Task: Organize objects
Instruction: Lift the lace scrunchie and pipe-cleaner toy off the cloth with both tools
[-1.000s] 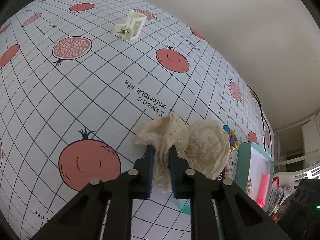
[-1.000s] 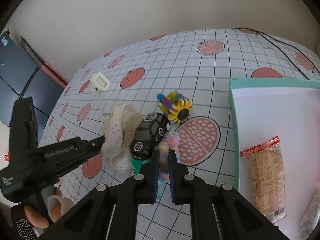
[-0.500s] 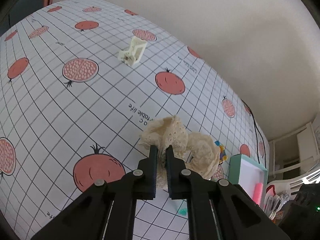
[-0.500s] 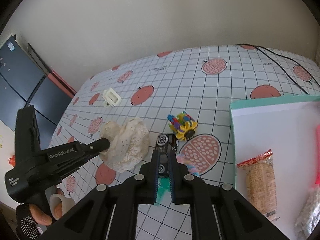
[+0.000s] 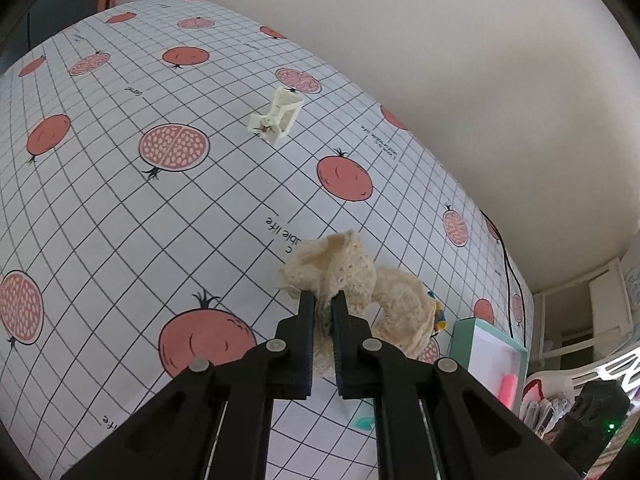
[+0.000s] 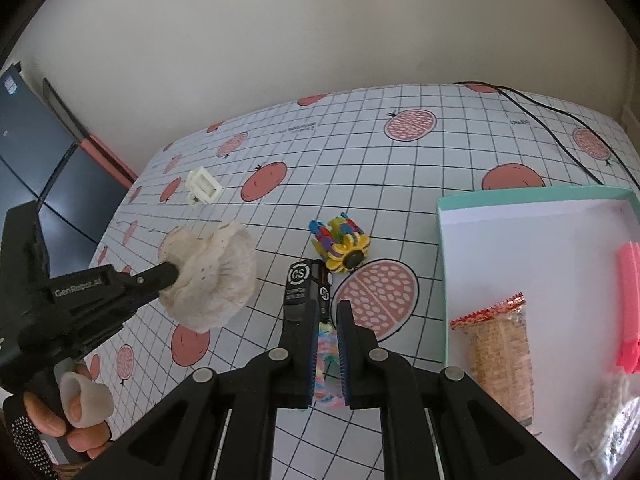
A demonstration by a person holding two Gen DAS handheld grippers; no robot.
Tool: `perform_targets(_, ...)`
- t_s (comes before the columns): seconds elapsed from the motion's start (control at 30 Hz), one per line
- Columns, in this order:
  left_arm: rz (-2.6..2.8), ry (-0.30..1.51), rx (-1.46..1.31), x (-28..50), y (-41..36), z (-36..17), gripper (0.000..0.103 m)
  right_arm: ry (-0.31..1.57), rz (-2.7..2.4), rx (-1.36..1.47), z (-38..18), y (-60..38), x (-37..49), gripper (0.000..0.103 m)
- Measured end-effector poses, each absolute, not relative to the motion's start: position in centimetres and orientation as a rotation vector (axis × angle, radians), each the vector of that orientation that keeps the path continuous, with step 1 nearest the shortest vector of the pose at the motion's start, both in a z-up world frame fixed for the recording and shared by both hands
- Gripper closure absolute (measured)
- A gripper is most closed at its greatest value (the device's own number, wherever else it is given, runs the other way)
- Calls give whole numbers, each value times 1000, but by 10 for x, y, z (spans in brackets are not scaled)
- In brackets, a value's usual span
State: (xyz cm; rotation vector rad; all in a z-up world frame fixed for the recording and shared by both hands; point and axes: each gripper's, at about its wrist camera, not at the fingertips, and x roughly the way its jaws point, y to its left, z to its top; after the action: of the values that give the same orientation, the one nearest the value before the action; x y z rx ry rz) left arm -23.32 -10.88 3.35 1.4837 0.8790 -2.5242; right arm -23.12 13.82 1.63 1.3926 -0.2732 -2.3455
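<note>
Left gripper (image 5: 323,300) is clamped on a cream lace cloth (image 6: 216,276), held clear above the table (image 5: 120,220) near its middle, while right gripper (image 6: 325,312) grips a pastel fuzzy item (image 6: 326,360), jaws nearly closed, beside the teal box (image 6: 440,280).

Upper-left tablecloth (image 5: 120,220) mostly open, only white plastic part (image 5: 277,115); toy car (image 6: 306,284), flower toy (image 6: 340,244) block centre.
</note>
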Motion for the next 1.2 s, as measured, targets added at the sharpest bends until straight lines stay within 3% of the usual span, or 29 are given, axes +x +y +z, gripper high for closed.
perform_targets(0.07,-2523,874,1478,-233,-110,35,95,-284,-2347,1400,16,140,-232,92)
perform_targets(0.2,-2535,869,1461,-231,-111,41,95,-277,-2345,1414,14,140,-232,69)
perform_targets(0.33,-2552,856,1441,-228,-110,49,95,-252,-2341,1425,12,137,-231,69)
perform_targets(0.47,-2565,861,1428,-226,-111,54,95,-213,-2325,1449,6,130,-229,58)
perform_targets(1.03,-2563,872,1434,-226,-106,54,95,-131,-2309,1517,-15,122,-228,58)
perform_targets(1.2,-2563,870,1433,-227,-106,55,95,-150,-2314,1511,-13,124,-227,67)
